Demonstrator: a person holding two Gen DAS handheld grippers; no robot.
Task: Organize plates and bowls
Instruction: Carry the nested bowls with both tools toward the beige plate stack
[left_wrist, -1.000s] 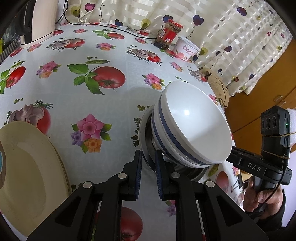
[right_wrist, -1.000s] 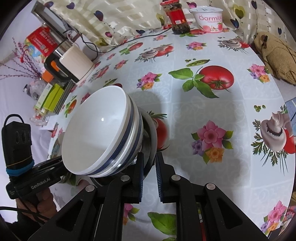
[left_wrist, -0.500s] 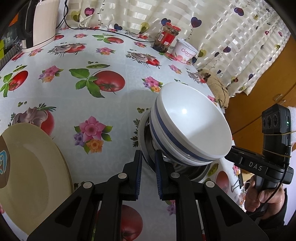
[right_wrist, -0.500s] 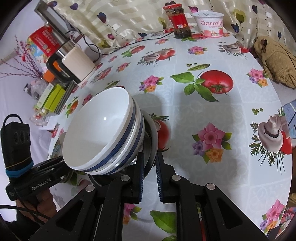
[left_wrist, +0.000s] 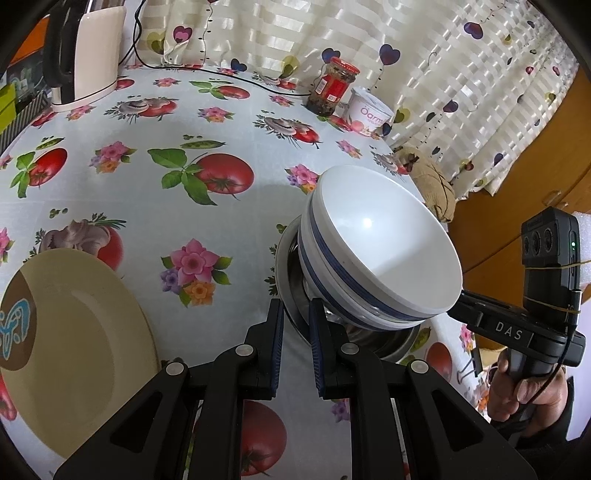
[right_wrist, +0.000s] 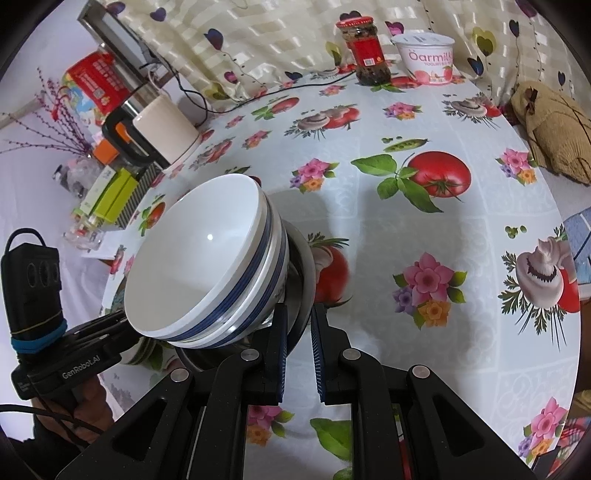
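Both grippers, left (left_wrist: 296, 325) and right (right_wrist: 298, 326), pinch opposite rims of a metal dish (left_wrist: 291, 295) carrying 2 stacked bowls (left_wrist: 380, 251), seemingly just above the table (left_wrist: 229, 122); breakable, slippery, top-heavy.

Your table carries a tablecloth (right_wrist: 461, 258) printed with tomatoes, mushrooms and flowers. At its far edge you have a red-lidded jar (right_wrist: 365, 51) with a dark filling, and just beside it a white yogurt tub (right_wrist: 424, 59) lettered in pink. A black cable (right_wrist: 258, 96) runs along that far edge to a cream electric kettle (right_wrist: 162, 129) with a black handle, standing at the far left corner. Past the left edge you can see green boxes (right_wrist: 114, 192) and a red packet (right_wrist: 96, 81). Off the right edge lies a tan cloth bundle (right_wrist: 554, 125). A striped curtain (left_wrist: 424, 66) with heart shapes hangs behind.
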